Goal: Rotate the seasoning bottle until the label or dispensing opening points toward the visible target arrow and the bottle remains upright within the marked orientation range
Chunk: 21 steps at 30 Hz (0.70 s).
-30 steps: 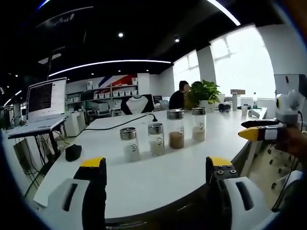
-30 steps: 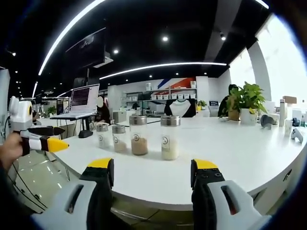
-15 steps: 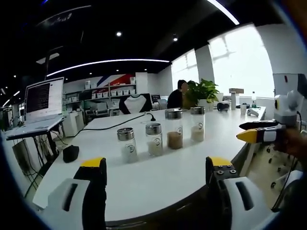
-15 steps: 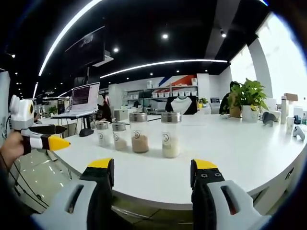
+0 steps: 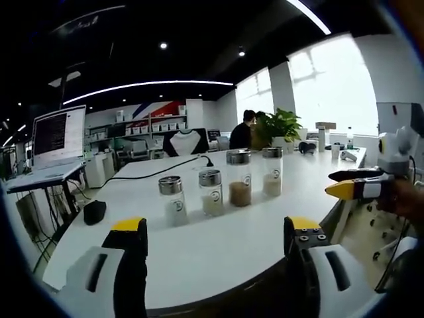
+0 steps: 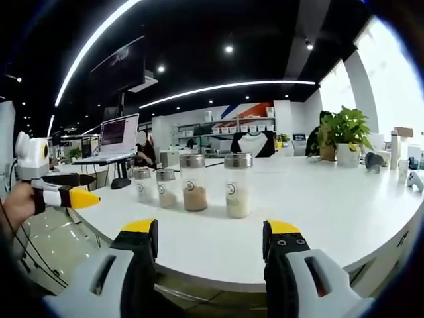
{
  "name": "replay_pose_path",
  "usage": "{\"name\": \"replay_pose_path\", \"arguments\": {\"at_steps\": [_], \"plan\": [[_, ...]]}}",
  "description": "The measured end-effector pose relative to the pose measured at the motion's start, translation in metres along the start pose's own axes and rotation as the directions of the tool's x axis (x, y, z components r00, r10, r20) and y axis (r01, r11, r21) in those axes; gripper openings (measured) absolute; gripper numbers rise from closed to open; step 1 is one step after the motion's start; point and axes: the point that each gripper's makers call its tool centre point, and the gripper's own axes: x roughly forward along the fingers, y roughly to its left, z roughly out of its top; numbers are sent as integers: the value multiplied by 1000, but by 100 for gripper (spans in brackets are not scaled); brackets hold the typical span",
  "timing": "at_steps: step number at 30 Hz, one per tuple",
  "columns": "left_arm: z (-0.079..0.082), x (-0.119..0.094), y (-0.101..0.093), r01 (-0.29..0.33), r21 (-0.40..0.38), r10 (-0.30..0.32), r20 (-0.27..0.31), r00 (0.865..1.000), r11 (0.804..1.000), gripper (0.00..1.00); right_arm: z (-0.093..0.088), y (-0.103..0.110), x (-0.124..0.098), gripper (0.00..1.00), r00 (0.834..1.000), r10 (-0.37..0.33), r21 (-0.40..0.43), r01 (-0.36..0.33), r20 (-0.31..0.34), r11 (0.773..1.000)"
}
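Observation:
Four clear seasoning bottles with metal lids stand upright in a row on the white table [image 5: 218, 255]. From the left they are a short one with white grains [image 5: 173, 201], a short one with pale grains [image 5: 211, 193], a taller one with brown powder [image 5: 239, 186] and a taller one with cream powder [image 5: 272, 179]. The same row appears in the right gripper view, with the brown bottle [image 6: 194, 182] and the cream bottle [image 6: 237, 185] nearest. My left gripper [image 5: 215, 228] is open, short of the table edge, holding nothing. My right gripper [image 6: 211, 228] is open too, and is also seen from the side [image 5: 348, 183].
A laptop [image 5: 59, 136] stands on a stand at the left, with a small black object [image 5: 95, 212] on the table near it. A black cable [image 5: 165, 172] runs across the table behind the bottles. A potted plant [image 5: 281, 126] and a seated person [image 5: 246, 129] are at the far end.
Both cameras have drifted slightly, so the bottle row sits a little lower and left in the left gripper view. The bottles stand as before, and nothing has been gripped.

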Motion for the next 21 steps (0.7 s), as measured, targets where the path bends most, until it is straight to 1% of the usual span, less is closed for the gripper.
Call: {"name": "replay_pose_path", "arguments": {"at_steps": [5,9,15,21], "plan": [[4,0,0,-11,11,11,0,1000,1000,89,-1,0,3,64,1000,14,10,-14,5,1000],[3,2,-3,-15,13,15,-9,1000,1000,89,-3,-1,4,64,1000,27,18,-27,2,999],[5,4,-6,-9,23,10,-18,1000,1000,89,-2,-6,2,64,1000,20,30,-20,3,999],[9,4,-6,-12,29,13,-22,1000,1000,89,2,-4,1,64,999,32,32,-32,10,999]]}}
